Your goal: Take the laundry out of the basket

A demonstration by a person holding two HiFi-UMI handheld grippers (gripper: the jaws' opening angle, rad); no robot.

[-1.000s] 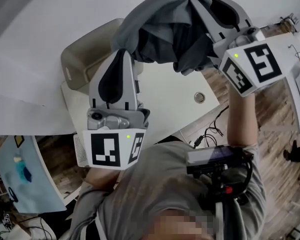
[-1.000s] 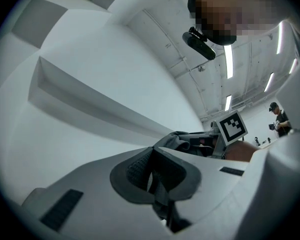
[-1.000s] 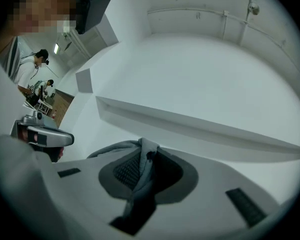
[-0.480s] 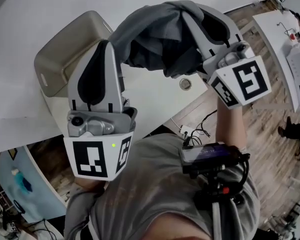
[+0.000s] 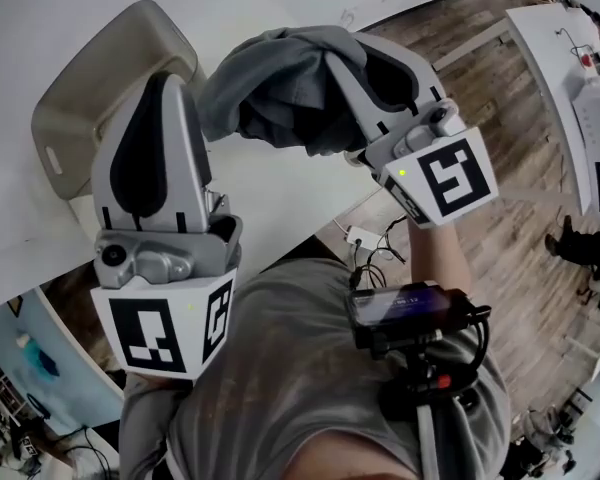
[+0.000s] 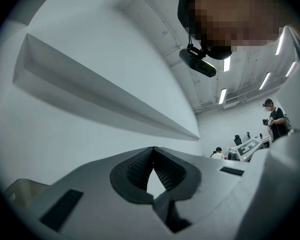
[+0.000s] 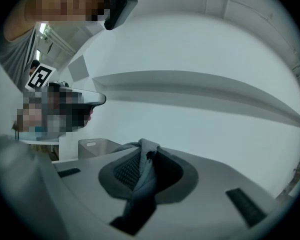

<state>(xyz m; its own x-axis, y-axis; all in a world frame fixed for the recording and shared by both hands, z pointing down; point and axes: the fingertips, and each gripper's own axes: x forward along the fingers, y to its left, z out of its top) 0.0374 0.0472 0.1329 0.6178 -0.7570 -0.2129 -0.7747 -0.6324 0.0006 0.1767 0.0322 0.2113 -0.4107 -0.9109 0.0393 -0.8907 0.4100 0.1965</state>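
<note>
A grey garment (image 5: 275, 78) hangs bunched above the white table (image 5: 280, 218), with my right gripper (image 5: 342, 60) shut on a fold of it. In the right gripper view the grey cloth (image 7: 142, 176) sits pinched between the ribbed pads (image 7: 124, 170) and sticks out past the tips. The beige laundry basket (image 5: 80, 98) stands at the table's far left, behind my left gripper (image 5: 165, 76); what lies inside it is hidden. My left gripper (image 6: 152, 151) points slightly upward, shut with nothing between its jaws.
The basket (image 7: 97, 146) also shows low at the left of the right gripper view. Wooden floor (image 5: 500, 98) lies to the right of the table, with cables under the edge and another white desk (image 5: 580, 58) at the far right. A white wall stands behind the table.
The right gripper has sunk with the garment, and the cloth now hangs lower over the table. The left gripper has shifted down and left in the view. Both jaws stand as before.
</note>
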